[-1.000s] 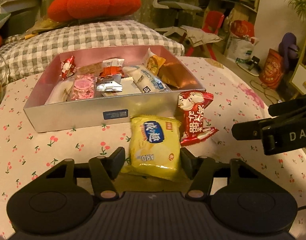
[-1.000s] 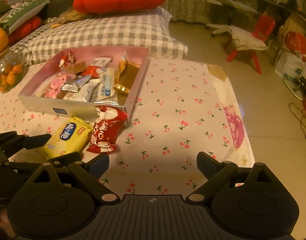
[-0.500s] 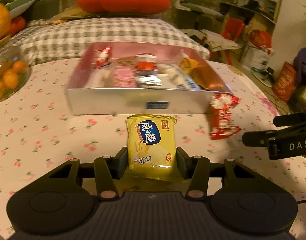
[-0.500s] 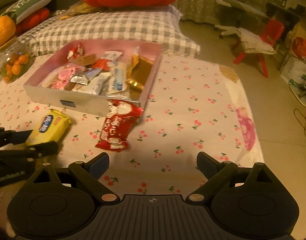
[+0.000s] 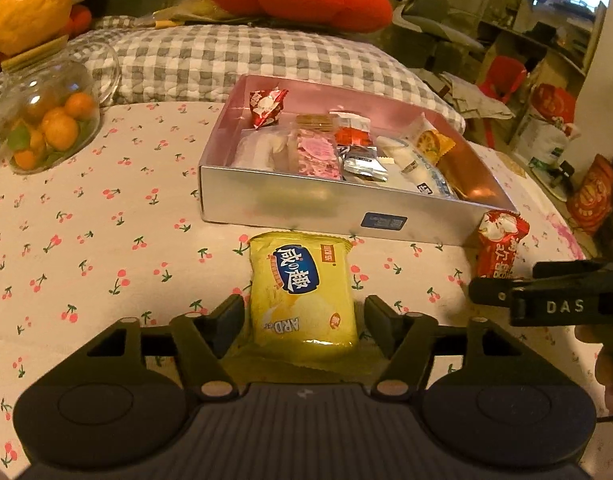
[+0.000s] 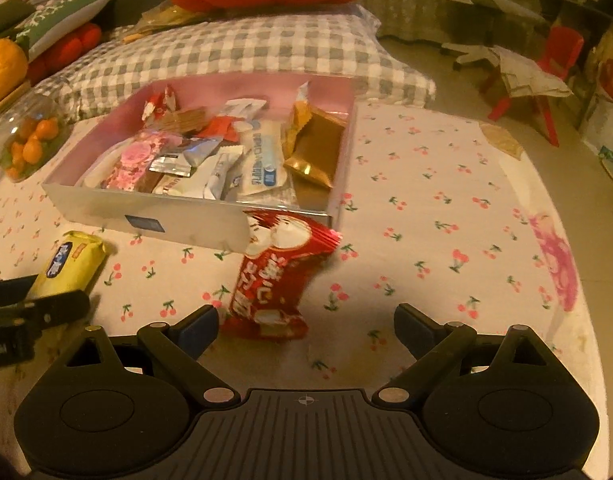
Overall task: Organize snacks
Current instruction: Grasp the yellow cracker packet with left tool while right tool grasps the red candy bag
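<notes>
I am parting my left gripper (image 5: pixel 302 312) around one yellow packet (image 5: pixel 302 292), my right gripper (image 6: pixel 306 324) gaping by one red packet (image 6: pixel 274 276).

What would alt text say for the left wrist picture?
A yellow snack packet lies on a cherry-print tablecloth between the fingers of the open left gripper. Behind it is a silver box of snacks, with a red packet at its right corner.

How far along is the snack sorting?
Done: most snacks already lie in the silver box. In hand: nothing gripped. The left gripper has just been opening, with the yellow snack pack between its unpressed fingers; the right gripper is open by the red snack pack. Left: box both.
</notes>
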Motion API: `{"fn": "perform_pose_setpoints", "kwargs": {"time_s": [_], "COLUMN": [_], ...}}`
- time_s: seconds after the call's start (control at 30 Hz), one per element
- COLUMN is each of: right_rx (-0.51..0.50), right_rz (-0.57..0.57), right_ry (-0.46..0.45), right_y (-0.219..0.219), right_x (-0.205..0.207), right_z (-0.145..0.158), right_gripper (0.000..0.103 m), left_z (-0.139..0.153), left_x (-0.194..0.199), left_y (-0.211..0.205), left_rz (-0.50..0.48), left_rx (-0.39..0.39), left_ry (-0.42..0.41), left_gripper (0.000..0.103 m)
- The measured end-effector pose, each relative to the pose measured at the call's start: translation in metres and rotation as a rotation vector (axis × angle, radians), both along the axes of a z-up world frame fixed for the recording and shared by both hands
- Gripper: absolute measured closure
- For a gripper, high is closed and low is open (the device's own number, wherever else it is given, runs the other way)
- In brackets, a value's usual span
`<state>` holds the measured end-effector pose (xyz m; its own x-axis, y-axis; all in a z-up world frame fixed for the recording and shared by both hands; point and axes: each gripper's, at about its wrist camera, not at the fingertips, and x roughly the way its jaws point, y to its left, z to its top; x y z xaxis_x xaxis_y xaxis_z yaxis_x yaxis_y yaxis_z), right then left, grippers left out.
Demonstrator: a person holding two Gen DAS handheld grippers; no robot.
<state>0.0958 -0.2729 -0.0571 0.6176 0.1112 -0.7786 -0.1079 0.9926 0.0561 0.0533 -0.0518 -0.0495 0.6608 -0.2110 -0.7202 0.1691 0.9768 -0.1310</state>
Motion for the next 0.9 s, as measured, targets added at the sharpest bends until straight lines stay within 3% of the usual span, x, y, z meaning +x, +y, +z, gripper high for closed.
{"fn": "perform_pose_setpoints", "kwargs": {"time_s": [0.27,0.67,0.9], "right_rx": [-0.02,0.0,-0.007], "right_rz": [0.002,0.0,0.031], "right_ry": [0.003,-0.006,-0.007], "right_y": [0.01,0.011,0.015], "right_x": [0.007,0.011,0.01], "right_z": [-0.002,0.003,0.007], "right_gripper": [0.007,0.01,0.031], "left_z": [-0.002,-0.001,0.0], "left_x": [0.008,0.008,0.007], "left_y": [-0.006,-0.005,-0.003], "left_rz": [-0.006,0.008,0.015], "left_rx": [0.041,0.059,0.06], "left_ry": [-0.002,-0.003,0.0], "left_gripper": [0.028,0.037,0.042]}}
